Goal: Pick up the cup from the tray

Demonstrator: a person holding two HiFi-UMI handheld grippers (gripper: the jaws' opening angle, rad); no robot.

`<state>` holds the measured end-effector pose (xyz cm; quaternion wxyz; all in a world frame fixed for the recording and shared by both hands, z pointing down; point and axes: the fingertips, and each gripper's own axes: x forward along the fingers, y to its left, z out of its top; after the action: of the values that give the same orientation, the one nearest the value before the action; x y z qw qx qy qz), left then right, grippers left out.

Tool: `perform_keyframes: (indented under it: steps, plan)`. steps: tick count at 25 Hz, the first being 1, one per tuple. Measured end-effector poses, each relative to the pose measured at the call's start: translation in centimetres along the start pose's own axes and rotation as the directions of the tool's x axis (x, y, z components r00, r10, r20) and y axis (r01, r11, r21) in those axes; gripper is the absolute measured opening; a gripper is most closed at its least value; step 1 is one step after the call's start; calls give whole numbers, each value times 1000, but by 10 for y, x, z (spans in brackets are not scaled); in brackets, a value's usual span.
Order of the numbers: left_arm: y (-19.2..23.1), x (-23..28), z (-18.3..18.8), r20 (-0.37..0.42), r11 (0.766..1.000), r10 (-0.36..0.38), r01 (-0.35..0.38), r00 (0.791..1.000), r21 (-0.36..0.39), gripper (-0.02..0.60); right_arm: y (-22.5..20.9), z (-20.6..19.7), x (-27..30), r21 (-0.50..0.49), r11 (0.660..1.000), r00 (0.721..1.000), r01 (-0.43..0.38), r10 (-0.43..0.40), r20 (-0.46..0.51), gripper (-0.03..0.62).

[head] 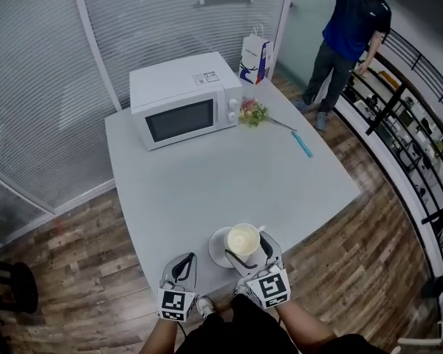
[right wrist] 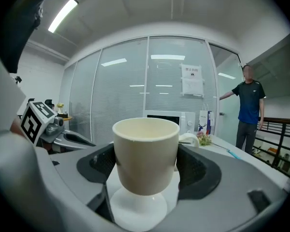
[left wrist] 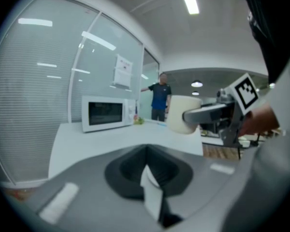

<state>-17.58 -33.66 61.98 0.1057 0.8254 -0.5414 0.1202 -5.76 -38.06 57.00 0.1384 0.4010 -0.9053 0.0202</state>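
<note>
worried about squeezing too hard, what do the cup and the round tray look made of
The cup looks like glazed ceramic: cream, thick rounded rim, soft sheen. The tray, a white round saucer, is probably ceramic too; plastic can't be ruled out.

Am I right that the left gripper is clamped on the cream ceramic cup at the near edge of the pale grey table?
Not quite: it is the right gripper that is clamped on the cream ceramic cup, as the right gripper view shows; the left gripper is shut on nothing. The cup is indeed at the near edge of the pale grey table.
</note>
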Motion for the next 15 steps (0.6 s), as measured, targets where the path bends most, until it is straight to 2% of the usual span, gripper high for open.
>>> perform_keyframes:
  steps: [9, 15]
  plan:
    - [-9, -6, 54, 101, 999, -33, 31, 994, 19, 3, -1, 67, -30, -27, 999, 994, 44, -42, 98, 362]
    - [-17, -6, 88, 175, 999, -44, 40, 984, 25, 3, -12, 95, -45, -31, 996, 985, 88, -82, 154, 362]
